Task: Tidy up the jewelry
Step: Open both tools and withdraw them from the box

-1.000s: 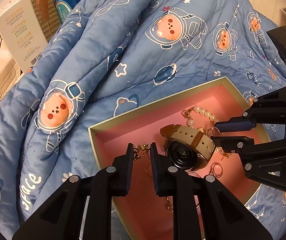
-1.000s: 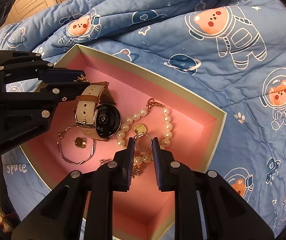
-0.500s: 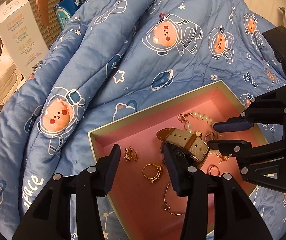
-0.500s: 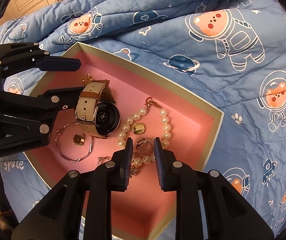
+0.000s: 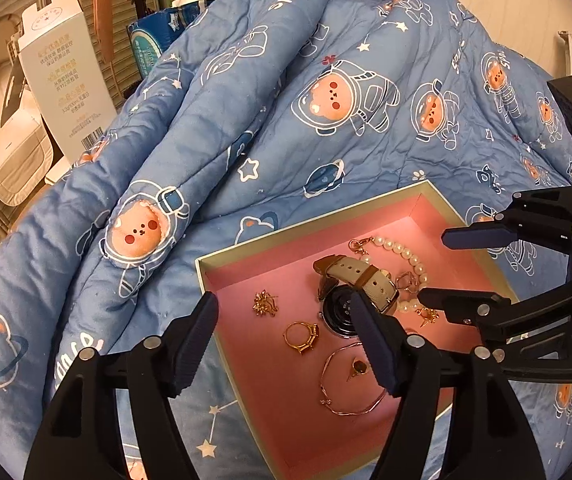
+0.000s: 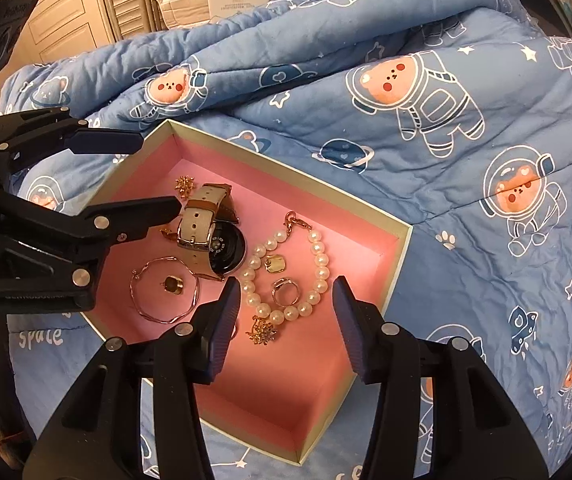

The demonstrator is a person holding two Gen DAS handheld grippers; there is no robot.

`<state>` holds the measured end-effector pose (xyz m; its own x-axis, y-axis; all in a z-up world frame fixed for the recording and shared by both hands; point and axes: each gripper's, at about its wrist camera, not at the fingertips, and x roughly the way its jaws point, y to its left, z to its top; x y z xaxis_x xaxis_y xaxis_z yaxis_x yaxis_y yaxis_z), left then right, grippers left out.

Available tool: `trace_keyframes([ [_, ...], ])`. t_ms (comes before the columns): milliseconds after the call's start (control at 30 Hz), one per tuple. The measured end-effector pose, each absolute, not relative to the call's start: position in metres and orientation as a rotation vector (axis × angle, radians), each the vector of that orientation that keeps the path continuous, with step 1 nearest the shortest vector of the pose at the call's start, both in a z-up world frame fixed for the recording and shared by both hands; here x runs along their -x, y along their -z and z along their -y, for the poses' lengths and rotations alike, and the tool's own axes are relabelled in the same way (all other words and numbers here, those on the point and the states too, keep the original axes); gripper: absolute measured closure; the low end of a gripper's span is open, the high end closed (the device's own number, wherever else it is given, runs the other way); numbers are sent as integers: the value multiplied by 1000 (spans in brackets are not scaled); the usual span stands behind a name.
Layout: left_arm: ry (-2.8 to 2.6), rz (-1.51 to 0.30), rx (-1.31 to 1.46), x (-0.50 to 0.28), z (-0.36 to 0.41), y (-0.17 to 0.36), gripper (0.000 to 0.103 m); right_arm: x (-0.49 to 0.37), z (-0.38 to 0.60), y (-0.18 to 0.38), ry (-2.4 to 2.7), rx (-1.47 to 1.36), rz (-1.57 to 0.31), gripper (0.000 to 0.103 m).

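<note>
- Two hand-held grippers, my left (image 5: 286,338) and right (image 6: 287,320), both opening, nothing grasped.
- Jewelry, with watch (image 6: 210,236) and pearl bracelet (image 6: 317,264), lies in pink box (image 6: 365,216) on quilt (image 6: 425,120).

- Left black two-finger hand-held gripper (image 5: 286,332) tilts steeply downward, jaws opening wide, nothing between the fingers.
- Right black two-finger hand-held gripper (image 6: 286,316) tilts likewise, jaws opening, nothing gripped.
</note>
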<state>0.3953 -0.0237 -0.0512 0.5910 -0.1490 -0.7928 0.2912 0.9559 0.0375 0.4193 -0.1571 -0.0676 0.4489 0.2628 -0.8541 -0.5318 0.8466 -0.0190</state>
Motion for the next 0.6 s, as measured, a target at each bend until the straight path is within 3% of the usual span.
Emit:
trace_keyframes([
  [200, 252, -873, -163, -384, 23, 45, 28, -405, 167, 58, -483, 286, -948, 53],
  [233, 251, -869, -164, -382, 23, 44, 27, -402, 169, 56, -479, 282, -940, 48],
  [267, 247, -863, -164, -379, 22, 43, 26, -400, 169, 55, -469, 280, -923, 33],
  [300, 242, -857, -165, -377, 22, 42, 25, -396, 171, 53, -458, 278, -900, 28],
  [600, 183, -755, -94, -346, 8, 35, 11, -374, 174, 48, -412, 249, -812, 27],
])
